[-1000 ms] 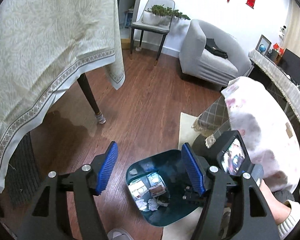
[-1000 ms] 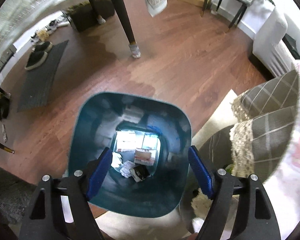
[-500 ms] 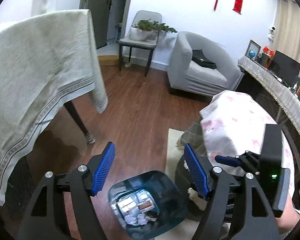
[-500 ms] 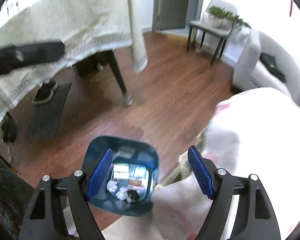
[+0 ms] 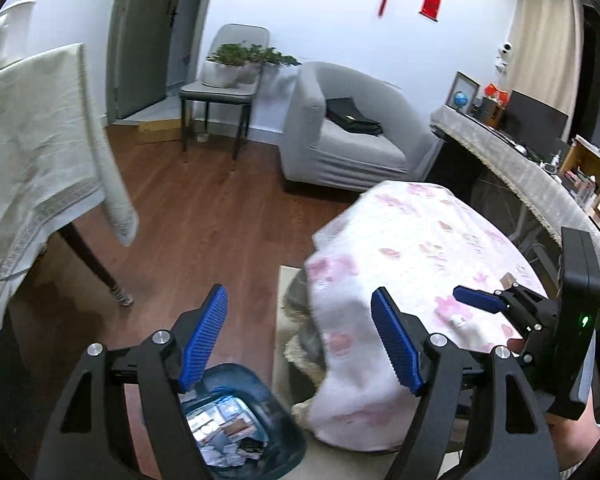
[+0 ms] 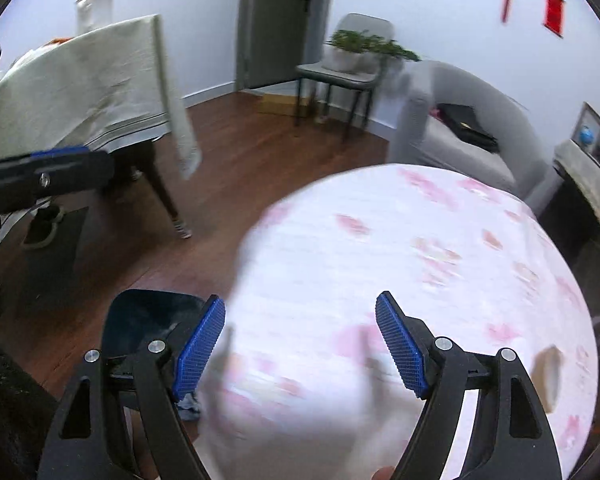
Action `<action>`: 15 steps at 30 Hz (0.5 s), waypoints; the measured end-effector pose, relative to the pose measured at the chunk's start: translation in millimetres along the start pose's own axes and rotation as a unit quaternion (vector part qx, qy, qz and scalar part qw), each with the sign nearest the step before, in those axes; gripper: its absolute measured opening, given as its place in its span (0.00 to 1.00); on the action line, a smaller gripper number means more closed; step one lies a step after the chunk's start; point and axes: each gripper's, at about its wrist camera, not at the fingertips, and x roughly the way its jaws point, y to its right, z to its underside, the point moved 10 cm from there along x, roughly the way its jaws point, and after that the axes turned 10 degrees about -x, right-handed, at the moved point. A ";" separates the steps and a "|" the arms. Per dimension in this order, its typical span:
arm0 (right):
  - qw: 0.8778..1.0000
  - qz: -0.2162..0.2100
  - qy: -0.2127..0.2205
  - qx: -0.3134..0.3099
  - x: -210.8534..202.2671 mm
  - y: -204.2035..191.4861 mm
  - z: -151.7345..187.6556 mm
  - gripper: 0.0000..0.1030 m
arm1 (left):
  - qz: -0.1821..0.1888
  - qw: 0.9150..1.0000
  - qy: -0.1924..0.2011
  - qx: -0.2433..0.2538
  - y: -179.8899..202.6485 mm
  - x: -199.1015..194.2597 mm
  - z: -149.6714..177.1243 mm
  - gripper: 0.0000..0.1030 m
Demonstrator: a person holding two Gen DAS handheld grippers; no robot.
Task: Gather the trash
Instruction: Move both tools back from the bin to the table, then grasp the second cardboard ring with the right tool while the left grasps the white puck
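The left gripper [image 5: 300,340] is hanging released with nothing between its blue pads, above the dark teal trash bin [image 5: 276,432] standing on the wood floor [image 5: 204,232] at the near left of a round table under a pink floral tablecloth [image 5: 420,248]. Crumpled paper and wrappers [image 5: 224,436] are lying in the bottom of the bin. The right gripper [image 6: 300,344] is likewise standing wide and empty over the near part of the tablecloth, with the bin's rim showing just left of its left finger.
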 end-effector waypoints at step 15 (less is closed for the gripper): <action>0.995 0.071 -0.012 0.070 -32.7 116.4 66.9 0.76 | 0.049 0.998 -0.027 0.031 99.2 56.1 16.8 0.75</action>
